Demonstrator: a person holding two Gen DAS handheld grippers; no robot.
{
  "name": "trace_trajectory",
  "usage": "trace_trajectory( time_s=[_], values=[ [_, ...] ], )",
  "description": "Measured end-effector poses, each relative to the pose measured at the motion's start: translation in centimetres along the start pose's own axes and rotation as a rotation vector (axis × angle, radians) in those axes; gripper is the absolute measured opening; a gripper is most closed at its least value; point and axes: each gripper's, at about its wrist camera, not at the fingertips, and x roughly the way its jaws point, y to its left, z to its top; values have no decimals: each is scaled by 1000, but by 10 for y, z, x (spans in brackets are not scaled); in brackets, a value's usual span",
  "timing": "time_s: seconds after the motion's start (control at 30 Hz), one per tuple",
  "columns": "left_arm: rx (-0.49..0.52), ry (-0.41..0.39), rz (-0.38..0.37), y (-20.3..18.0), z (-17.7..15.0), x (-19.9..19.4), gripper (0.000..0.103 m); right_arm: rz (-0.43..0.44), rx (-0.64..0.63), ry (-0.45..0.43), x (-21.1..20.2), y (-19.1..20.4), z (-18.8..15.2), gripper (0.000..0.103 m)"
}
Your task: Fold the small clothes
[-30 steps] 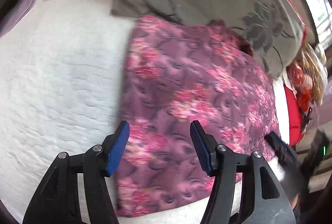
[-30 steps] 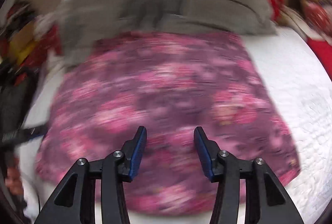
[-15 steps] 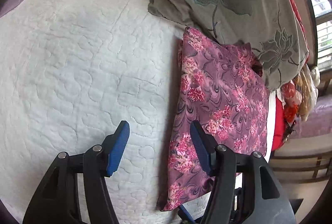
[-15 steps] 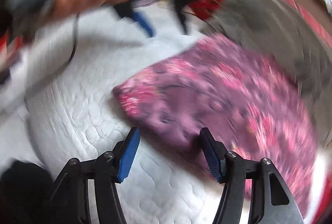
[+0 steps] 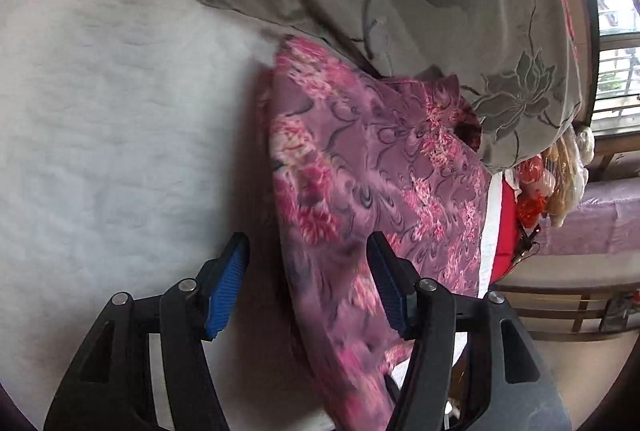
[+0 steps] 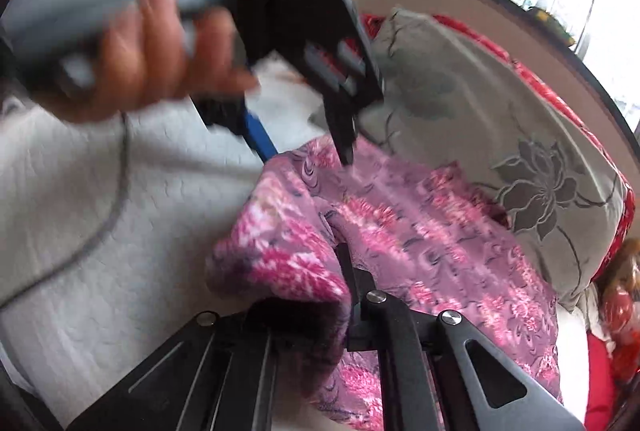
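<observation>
A purple garment with pink flowers [image 5: 380, 167] lies folded on the white quilted bed [image 5: 100, 111]. My left gripper [image 5: 308, 283] is open, its fingers straddling the garment's left edge. In the right wrist view the left gripper [image 6: 304, 147] shows from outside, open over the garment's far edge, with a hand on its grey handle. My right gripper [image 6: 340, 271] is shut on the near left corner of the garment [image 6: 432, 231], and lifted cloth drapes over and hides its left finger.
A grey pillow with a flower print [image 5: 460, 11] lies against the garment's far side; it also shows in the right wrist view [image 6: 500, 119]. Red fabric and a doll [image 5: 552, 175] sit at the bed's right edge. A grey cable [image 6: 112, 199] crosses the quilt.
My right gripper has closed on the garment's corner and raised it. My left gripper has moved right, from over the bare quilt to straddling the garment's left edge.
</observation>
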Motion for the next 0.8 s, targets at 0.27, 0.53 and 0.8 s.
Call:
trace_trajectory(
  time_s=[0.27, 0.53, 0.8],
  values=[
    [62, -90, 58, -46, 2, -4, 15, 50, 117, -34, -10, -33, 2, 5],
    [137, -166, 138, -119, -11, -19, 13, 96, 347, -70, -37, -88, -8, 5],
    [201, -198, 186, -194, -31, -8, 13, 136, 574, -71, -60, -159, -44, 5]
  ],
)
